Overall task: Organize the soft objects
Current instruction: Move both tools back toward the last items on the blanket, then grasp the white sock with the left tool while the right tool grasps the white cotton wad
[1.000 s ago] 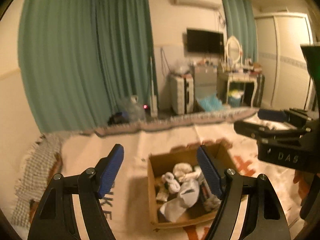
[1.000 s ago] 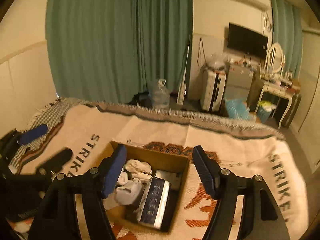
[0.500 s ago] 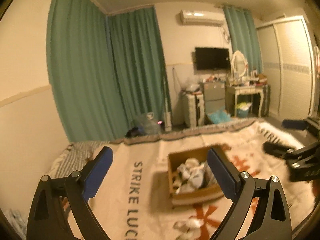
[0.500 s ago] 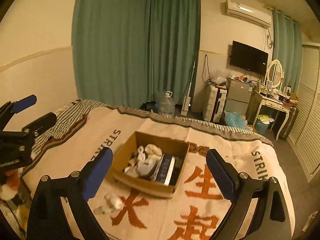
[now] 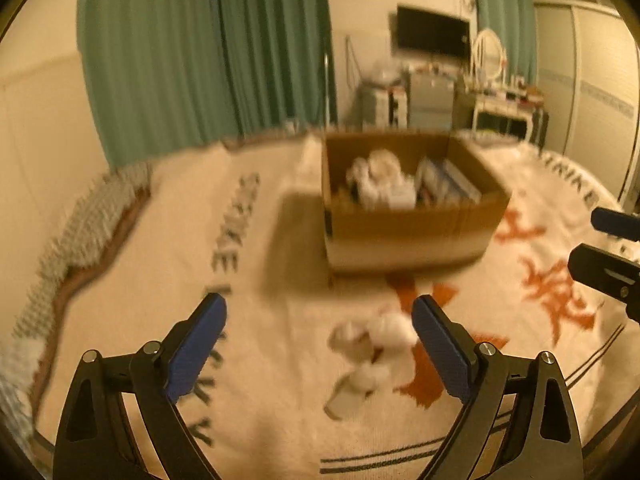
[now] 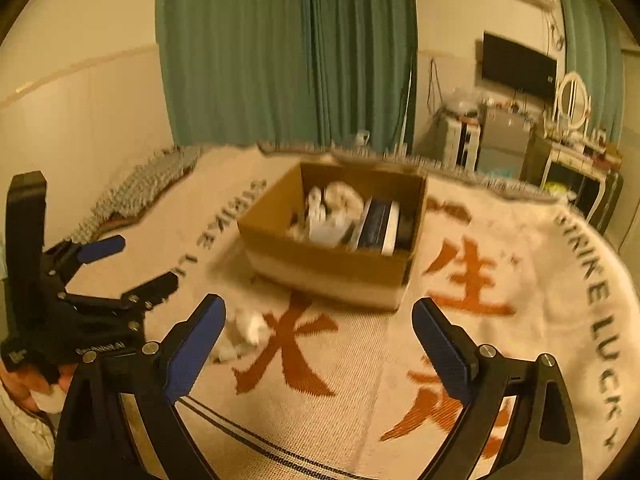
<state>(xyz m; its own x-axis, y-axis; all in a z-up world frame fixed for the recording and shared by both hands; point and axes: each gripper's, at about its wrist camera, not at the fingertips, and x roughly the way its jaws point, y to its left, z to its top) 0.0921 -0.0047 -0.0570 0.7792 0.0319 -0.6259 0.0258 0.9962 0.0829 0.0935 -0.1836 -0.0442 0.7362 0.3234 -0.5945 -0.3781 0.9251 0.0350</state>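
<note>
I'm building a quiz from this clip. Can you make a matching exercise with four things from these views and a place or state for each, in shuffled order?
Things:
1. cardboard box
2. loose white socks
3. left gripper
4. dark flat package

Places or states:
A. lying on the blanket in front of the box
B. standing inside the box, at its right side
C. open, holding nothing
D. on the blanket, open-topped, holding white soft items

Pairs: 1-D, 2-A, 3-C, 4-B

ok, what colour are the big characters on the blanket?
Orange-red, woven into the cream blanket; the characters show best in the right wrist view.
</note>
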